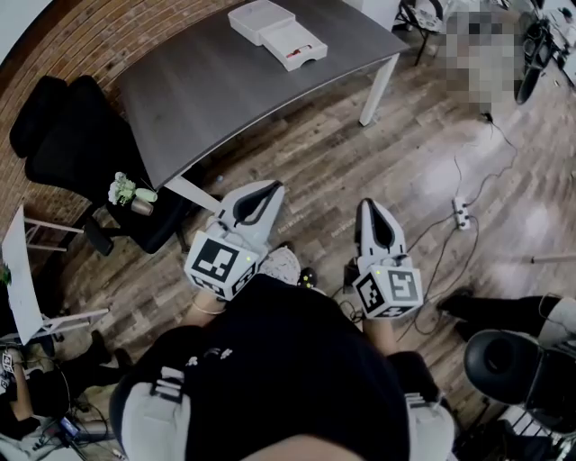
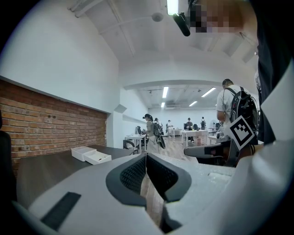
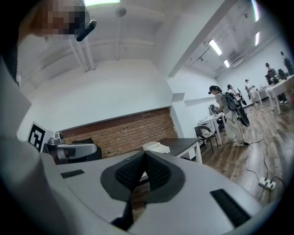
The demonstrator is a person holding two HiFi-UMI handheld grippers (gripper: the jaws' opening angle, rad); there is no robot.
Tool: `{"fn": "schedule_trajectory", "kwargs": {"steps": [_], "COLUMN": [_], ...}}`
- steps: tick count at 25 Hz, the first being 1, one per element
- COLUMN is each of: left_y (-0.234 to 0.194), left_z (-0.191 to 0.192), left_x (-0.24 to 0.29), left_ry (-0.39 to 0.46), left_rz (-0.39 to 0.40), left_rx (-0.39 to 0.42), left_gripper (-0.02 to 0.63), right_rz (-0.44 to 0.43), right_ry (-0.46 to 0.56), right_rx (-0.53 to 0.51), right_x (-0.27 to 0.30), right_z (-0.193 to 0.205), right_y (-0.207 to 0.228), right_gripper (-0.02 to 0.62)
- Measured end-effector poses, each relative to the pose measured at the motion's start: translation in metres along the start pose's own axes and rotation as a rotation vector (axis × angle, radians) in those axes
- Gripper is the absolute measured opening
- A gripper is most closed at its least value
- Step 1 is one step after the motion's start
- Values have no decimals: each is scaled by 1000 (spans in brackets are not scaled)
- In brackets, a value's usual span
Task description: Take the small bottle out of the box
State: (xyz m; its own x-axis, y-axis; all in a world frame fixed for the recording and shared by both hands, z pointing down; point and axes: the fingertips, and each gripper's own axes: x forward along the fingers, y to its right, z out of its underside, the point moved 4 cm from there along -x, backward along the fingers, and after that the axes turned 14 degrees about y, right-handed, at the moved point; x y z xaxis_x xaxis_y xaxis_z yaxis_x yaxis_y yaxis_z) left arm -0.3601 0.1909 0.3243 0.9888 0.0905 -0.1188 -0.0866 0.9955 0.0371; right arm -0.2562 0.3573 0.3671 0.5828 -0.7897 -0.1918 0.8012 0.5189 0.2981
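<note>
A white open box (image 1: 292, 44) lies at the far end of the dark grey table (image 1: 216, 90), with its lid (image 1: 258, 18) next to it. Something small with red on it shows inside the box; I cannot make out a bottle. Both grippers are held over the wooden floor, well short of the table. My left gripper (image 1: 266, 188) is shut and empty, and so is my right gripper (image 1: 368, 206). The left gripper view shows its shut jaws (image 2: 146, 156) and the box (image 2: 98, 158) far ahead to the left. In the right gripper view the box (image 3: 156, 147) sits just beyond the shut jaws (image 3: 145, 154).
Black office chairs (image 1: 54, 135) stand left of the table, one with a small flower bunch (image 1: 129, 190) on it. A power strip (image 1: 462, 213) and cables lie on the floor at right. Another dark chair (image 1: 504, 362) is at lower right. People and white desks (image 2: 193, 133) fill the room's far end.
</note>
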Motion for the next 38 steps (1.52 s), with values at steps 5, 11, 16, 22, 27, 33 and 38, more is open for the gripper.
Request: {"fn": "schedule_trajectory", "kwargs": {"steps": [5, 11, 16, 22, 27, 33, 38], "left_y": [8, -11, -33, -69, -104, -147, -176], "left_z": [3, 11, 22, 31, 45, 64, 67], "left_x": [14, 26, 50, 88, 113, 139, 158], "left_ry": [-12, -4, 1, 5, -21, -49, -53], "left_rz": [33, 23, 10, -12, -54, -99, -117], "left_rx": [4, -10, -25, -29, -47, -56, -53], "left_gripper": [8, 8, 8, 8, 8, 8, 8], "right_rz": [38, 48, 52, 54, 30, 24, 12], "right_ry": [15, 2, -7, -20, -58, -76, -97], "right_rx": [1, -12, -34, -50, -28, -14, -19], "right_x": [-6, 10, 34, 76, 119, 166, 201], "right_z": [-4, -1, -1, -1, 13, 25, 31], "right_y": [13, 18, 31, 53, 64, 77, 84], "right_gripper": [0, 0, 0, 0, 0, 0, 0]}}
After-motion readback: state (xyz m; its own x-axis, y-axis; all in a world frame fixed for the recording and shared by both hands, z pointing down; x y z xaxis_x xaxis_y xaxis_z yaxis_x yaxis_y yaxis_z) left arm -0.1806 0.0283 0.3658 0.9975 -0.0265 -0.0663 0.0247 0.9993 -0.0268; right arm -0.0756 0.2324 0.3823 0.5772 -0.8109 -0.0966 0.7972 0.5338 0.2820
